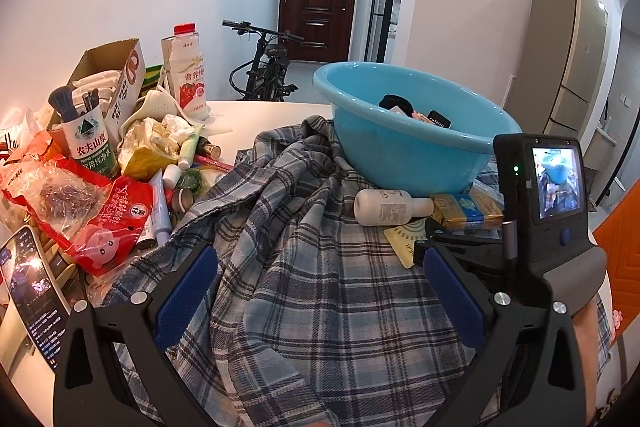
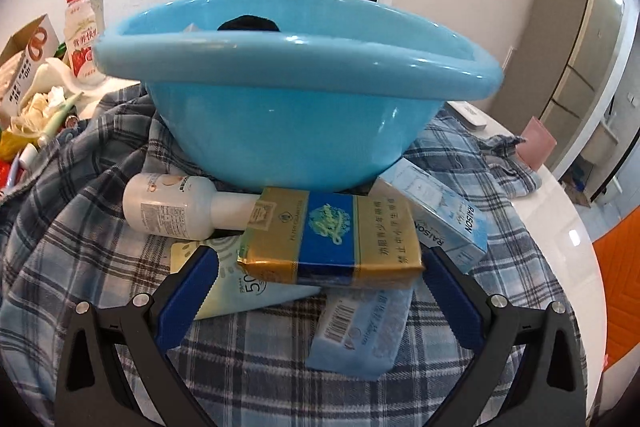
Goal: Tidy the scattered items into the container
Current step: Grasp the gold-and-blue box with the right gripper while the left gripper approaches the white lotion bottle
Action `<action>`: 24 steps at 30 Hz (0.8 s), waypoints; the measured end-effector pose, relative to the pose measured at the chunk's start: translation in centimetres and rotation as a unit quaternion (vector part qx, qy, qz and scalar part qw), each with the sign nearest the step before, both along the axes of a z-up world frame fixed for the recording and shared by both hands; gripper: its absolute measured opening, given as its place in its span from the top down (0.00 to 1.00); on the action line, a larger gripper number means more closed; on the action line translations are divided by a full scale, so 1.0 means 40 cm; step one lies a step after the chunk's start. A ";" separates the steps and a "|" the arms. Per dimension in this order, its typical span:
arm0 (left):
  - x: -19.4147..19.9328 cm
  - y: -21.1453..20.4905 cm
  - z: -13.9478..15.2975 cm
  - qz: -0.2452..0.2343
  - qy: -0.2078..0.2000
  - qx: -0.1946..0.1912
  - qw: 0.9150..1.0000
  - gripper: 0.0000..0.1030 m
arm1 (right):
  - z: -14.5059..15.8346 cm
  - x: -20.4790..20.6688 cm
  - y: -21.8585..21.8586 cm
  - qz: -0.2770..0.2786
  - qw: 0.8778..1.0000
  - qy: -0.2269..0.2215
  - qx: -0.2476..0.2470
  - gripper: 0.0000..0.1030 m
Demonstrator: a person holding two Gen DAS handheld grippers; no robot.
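A blue plastic basin (image 1: 404, 131) (image 2: 280, 115) sits on a plaid shirt (image 1: 304, 267) and holds a few small items, one black. In front of it lie a white bottle (image 2: 168, 207) (image 1: 384, 207), a gold and blue pack (image 2: 332, 239) (image 1: 464, 211), a pale blue RAISON box (image 2: 444, 211), a light blue packet (image 2: 360, 331) and a pale sachet (image 2: 240, 287). My right gripper (image 2: 320, 267) is open, its jaws on either side of the gold pack. My left gripper (image 1: 320, 267) is open and empty over the shirt. The right gripper's body (image 1: 540, 195) shows in the left view.
A heap of clutter fills the table's left: red snack bags (image 1: 100, 211), a cup of brushes (image 1: 88, 143), a cardboard box (image 1: 112, 75), a milk bottle (image 1: 188, 67), tubes and a phone (image 1: 32, 291). A bicycle (image 1: 264, 63) stands behind the white table (image 1: 260, 119).
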State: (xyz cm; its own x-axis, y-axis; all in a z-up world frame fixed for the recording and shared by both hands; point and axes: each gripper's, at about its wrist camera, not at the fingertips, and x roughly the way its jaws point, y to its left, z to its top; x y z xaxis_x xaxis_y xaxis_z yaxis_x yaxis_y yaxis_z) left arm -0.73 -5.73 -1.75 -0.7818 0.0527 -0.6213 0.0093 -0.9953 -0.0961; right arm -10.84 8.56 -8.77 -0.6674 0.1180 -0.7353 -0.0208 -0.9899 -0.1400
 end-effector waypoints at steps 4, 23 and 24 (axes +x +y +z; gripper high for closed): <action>-0.008 -0.010 -0.008 0.004 -0.006 0.003 1.000 0.00 | 0.006 0.003 0.010 0.004 1.000 0.014 -0.025 0.07; -0.084 0.075 -0.029 0.002 -0.018 -0.011 1.000 0.00 | 0.090 0.113 0.099 0.006 0.996 0.069 -0.064 0.15; -0.097 0.083 -0.033 0.003 -0.022 -0.008 1.000 0.00 | 0.100 0.126 0.109 0.004 0.995 0.074 -0.066 0.15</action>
